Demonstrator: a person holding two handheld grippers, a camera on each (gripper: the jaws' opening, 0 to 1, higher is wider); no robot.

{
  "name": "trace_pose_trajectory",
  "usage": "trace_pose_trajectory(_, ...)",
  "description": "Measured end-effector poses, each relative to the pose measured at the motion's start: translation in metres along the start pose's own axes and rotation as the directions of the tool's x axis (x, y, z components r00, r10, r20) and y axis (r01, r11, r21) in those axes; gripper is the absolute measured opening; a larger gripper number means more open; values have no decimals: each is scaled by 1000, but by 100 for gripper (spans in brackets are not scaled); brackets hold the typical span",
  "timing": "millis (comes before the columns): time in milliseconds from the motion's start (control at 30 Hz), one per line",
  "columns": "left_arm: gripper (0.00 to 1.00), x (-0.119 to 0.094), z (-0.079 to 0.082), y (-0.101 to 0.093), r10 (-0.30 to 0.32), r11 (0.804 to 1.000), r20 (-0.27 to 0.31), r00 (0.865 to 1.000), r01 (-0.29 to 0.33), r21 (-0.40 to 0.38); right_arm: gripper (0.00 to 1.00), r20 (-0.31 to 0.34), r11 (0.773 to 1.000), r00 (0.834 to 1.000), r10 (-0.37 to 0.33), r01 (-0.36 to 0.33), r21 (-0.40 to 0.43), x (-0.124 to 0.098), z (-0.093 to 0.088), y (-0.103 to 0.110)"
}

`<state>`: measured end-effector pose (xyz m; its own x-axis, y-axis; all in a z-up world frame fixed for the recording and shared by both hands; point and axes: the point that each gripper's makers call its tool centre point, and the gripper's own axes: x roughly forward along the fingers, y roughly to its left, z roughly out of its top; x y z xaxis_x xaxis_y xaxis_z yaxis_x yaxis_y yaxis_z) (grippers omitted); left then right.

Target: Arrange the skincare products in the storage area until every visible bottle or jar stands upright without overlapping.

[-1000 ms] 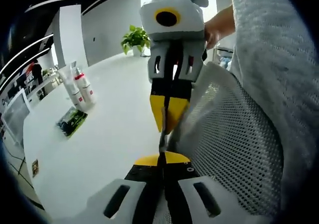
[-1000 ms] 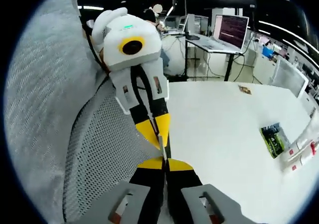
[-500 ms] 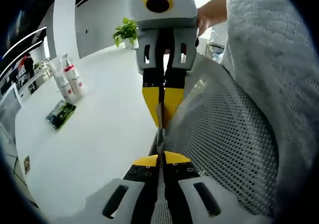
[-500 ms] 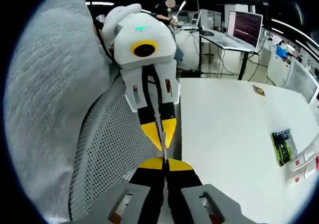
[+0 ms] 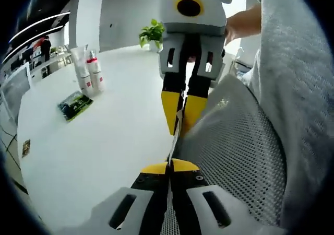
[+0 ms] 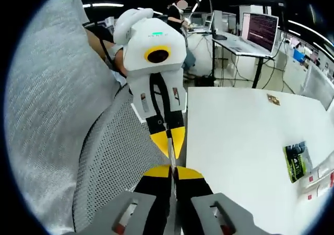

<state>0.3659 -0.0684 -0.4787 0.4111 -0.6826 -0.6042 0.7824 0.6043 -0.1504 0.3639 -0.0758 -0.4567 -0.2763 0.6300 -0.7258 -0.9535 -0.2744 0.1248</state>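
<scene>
Two skincare products stand side by side far back on the white table [image 5: 104, 146]: a white tube [image 5: 82, 68] and a white bottle [image 5: 96, 74] with a red cap. A green packet [image 5: 75, 105] lies flat in front of them. My left gripper [image 5: 169, 166] is shut, with nothing seen between its yellow tips. My right gripper [image 5: 181, 121] points back at it, shut too, tip to tip. In the right gripper view the same pair meet: right gripper [image 6: 171, 169], left gripper [image 6: 170, 141]. The products [image 6: 319, 178] sit at the far right, cut by the rim, beside the green packet [image 6: 296, 162].
A grey mesh chair back [image 5: 235, 156] lies under both grippers at the table's near edge. A person's grey sleeve [image 5: 297, 89] covers the right side. A potted plant [image 5: 152, 35] stands at the table's far end. Desks with a monitor [image 6: 261, 28] stand beyond the table.
Both cameras have shifted a little, so the products sit higher and nearer the middle in the left gripper view. The two grippers stay shut and tip to tip.
</scene>
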Motion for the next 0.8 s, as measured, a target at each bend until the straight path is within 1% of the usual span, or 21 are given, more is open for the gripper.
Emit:
trace_pose_trajectory(100, 0, 0, 2, -2, -8, 1000, 11, 1000, 8, -8, 1, 27, 1000, 1000, -12, 13, -13, -2, 6, -1)
trace_pose_trajectory(167, 0, 2, -1, -5, -16, 1000, -3, 1000, 16, -1, 2, 56, 1000, 998, -8, 8, 0, -1, 12, 2)
trace_pose_trajectory(233, 0, 3, -3, -9, -28, 1000, -14, 1000, 28, 10, 0, 66, 1000, 998, -8, 8, 0, 0, 15, 3)
trace_pose_trajectory(300, 0, 2, -2, -8, -25, 999, -14, 1000, 25, 21, 0, 76, 999, 997, -13, 16, -40, 0, 16, 8)
trace_pose_trajectory(333, 0, 2, -3, -8, -28, 1000, -18, 999, 29, 12, 0, 74, 999, 997, -19, 22, -48, 1, 15, 9)
trace_pose_trajectory(400, 0, 1, -4, -10, -38, 999, -21, 999, 38, 17, 0, 80, 1000, 997, -13, 14, -13, 1, 15, 10)
trace_pose_trajectory(533, 0, 2, -3, -13, -49, 998, -19, 999, 50, 24, 0, 86, 999, 996, -23, 25, -24, -1, 13, 11)
trace_pose_trajectory(567, 0, 2, -4, -14, -53, 998, -24, 998, 53, 24, 0, 85, 1000, 996, -24, 25, -14, -1, 13, 11)
trace_pose_trajectory(633, 0, 3, -4, -15, -61, 998, -25, 998, 61, 24, 0, 87, 999, 995, -45, 47, -15, -1, 12, 10)
trace_pose_trajectory(700, 0, 2, -5, -15, -69, 998, -26, 997, 69, 14, 0, 96, 998, 994, -50, 53, -32, -1, 14, 15)
trace_pose_trajectory(767, 0, 1, -4, -15, -73, 997, -22, 997, 74, 8, 0, 111, 998, 992, -64, 66, -16, -3, 16, 15)
trace_pose_trajectory(800, 0, 1, -4, -16, -78, 997, -21, 997, 78, 4, 0, 120, 996, 989, -90, 89, 13, -3, 17, 11)
